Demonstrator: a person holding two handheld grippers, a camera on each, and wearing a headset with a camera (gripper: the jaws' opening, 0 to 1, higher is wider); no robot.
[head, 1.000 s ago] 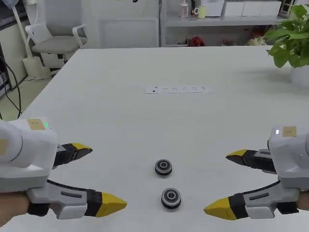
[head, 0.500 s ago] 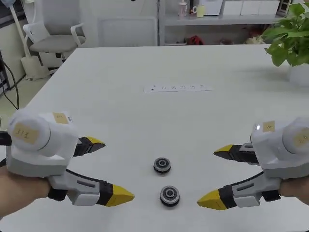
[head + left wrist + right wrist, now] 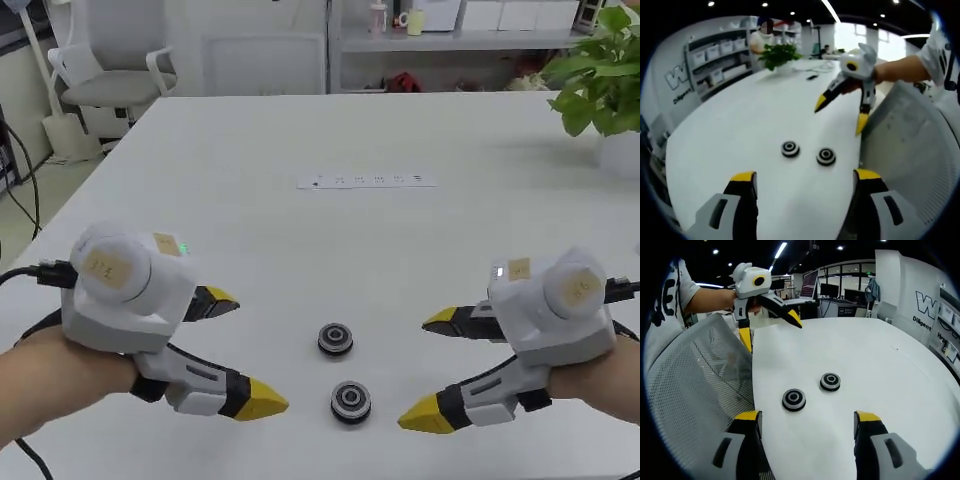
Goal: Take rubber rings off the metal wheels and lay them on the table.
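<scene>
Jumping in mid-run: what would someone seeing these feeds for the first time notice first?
Two small metal wheels with dark rubber rings, the far wheel and the near wheel, sit close together on the white table near its front edge. The left tool and right tool, yellow-tipped with jaws open, flank them from either side, touching neither. A leafy plant stands at the table's far right.

Far wheel [image 3: 336,339]: small and round, black on the outside, a silvery band within, dark hub; lies flat on the white table [image 3: 250,230].
Near wheel [image 3: 351,401]: same look, also flat; near the far one but not touching it (a shade to its right in the head view).
Rings [image 3: 785,400]: black, seated around both wheels.
</scene>
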